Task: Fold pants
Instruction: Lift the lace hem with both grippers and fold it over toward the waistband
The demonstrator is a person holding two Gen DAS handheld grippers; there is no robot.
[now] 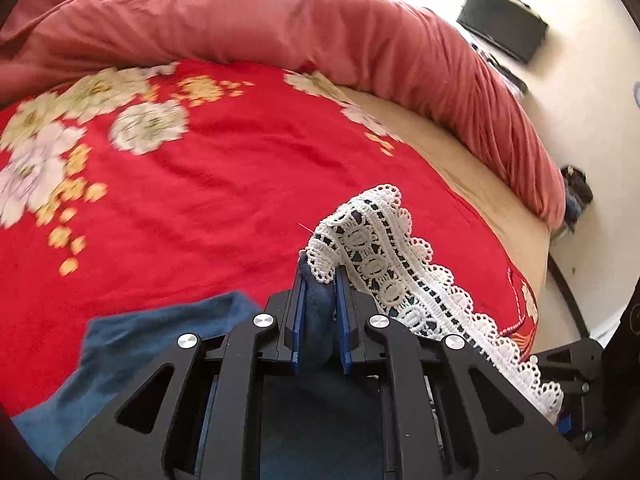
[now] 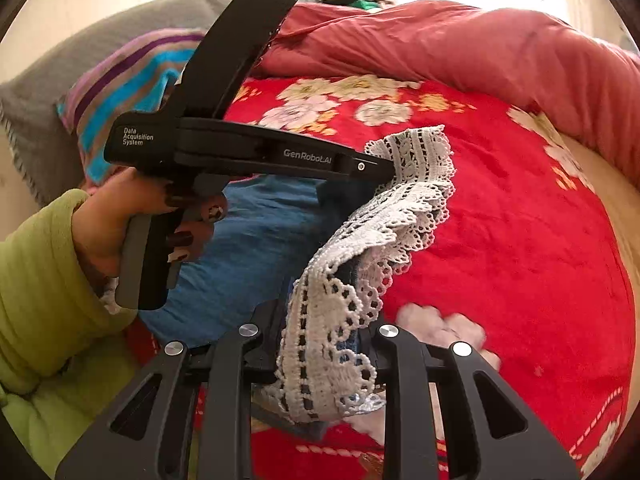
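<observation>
Blue pants (image 1: 140, 344) with a white lace hem (image 1: 384, 264) lie on a red floral bedsheet (image 1: 200, 200). My left gripper (image 1: 320, 276) is shut on a fold of blue cloth at the hem, and the lace drapes over its right finger. From the right wrist view, the left gripper (image 2: 390, 170) pinches one end of the lace hem (image 2: 400, 216) above the bed. The lace sags from there down to my right gripper (image 2: 320, 320), which is shut on the other end. Lace hides that gripper's fingertips. The blue pants (image 2: 256, 240) hang and trail below both.
A bunched pink-red duvet (image 1: 280, 20) lines the far side of the bed. A striped pillow (image 2: 132, 80) and grey blanket (image 2: 48, 92) lie at the left. The tan mattress edge (image 1: 480, 160) drops to the floor, where a black box (image 1: 504, 28) stands. A green-sleeved hand (image 2: 40, 280) holds the left gripper.
</observation>
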